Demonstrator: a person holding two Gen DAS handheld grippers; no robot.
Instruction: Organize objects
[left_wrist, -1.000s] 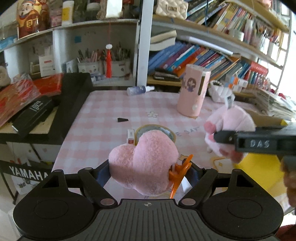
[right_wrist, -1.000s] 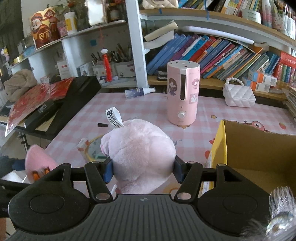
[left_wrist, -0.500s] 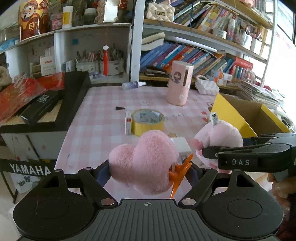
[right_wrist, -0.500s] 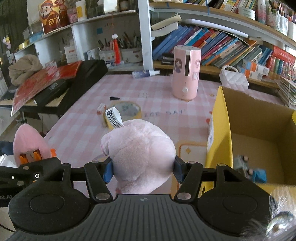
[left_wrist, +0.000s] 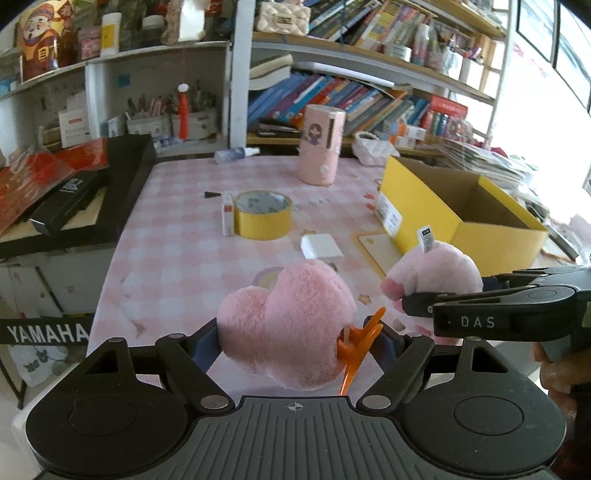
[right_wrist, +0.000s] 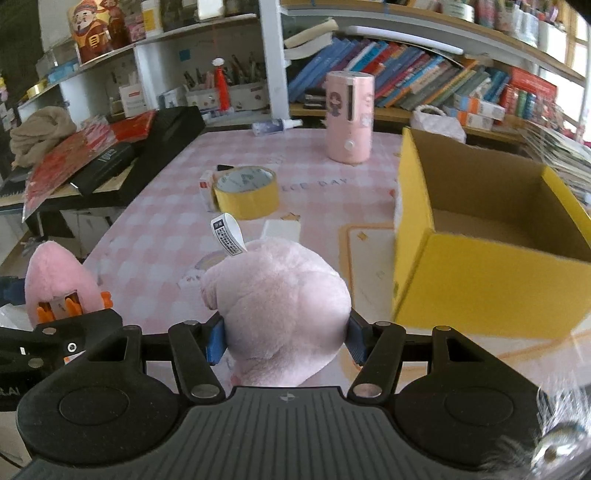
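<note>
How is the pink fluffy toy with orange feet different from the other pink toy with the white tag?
The toy with orange feet is a deeper pink; the toy with the white tag is paler. The first shows orange plastic feet, the second a printed white tag sticking up. The left gripper holds the first, the right gripper the second. Both are soft, fluffy and squeezed between gripper fingers above the checked table.

Pink checked desk (right_wrist: 155, 236) in view: yellow tape roll (right_wrist: 245, 192) near the middle, small white-and-red box (right_wrist: 205, 186) touching its left side, white pad (right_wrist: 280, 229) just nearer, pink cylinder (right_wrist: 349, 116) toward the far edge, open yellow box (right_wrist: 491, 229) along the right edge.
</note>
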